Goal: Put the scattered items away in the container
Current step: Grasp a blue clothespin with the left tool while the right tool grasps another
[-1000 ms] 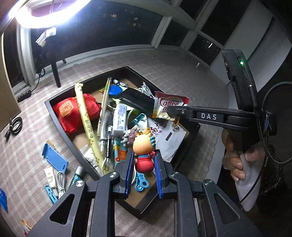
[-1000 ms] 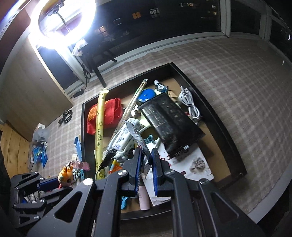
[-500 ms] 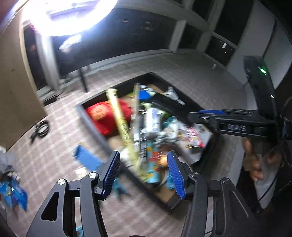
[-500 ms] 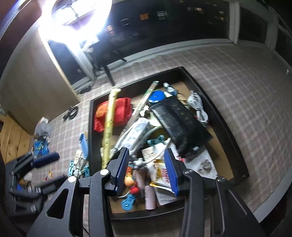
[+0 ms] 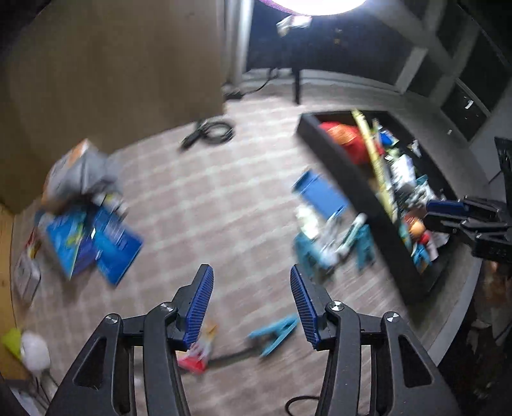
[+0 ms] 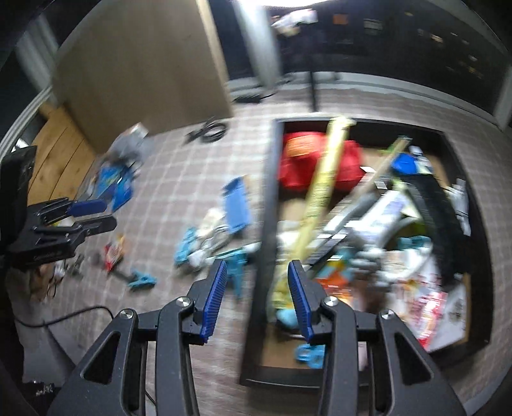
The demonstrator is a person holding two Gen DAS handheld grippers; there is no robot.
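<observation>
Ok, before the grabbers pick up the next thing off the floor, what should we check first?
1. Left gripper jaws open, nothing between them: ok.
2. Right gripper jaws open, nothing between them: ok.
3. Items left on the carpet, like the teal clip and blue tray: ok, still there to pick.
4. Black container has room: cannot tell, it looks crowded.
5. Sharp view to aim: not ok, both pictures are blurred.

A coiled black cable (image 5: 209, 134) lies on the checked carpet (image 5: 204, 204) near a tan panel (image 5: 115, 64); a ring light (image 5: 313, 4) glares overhead.
</observation>
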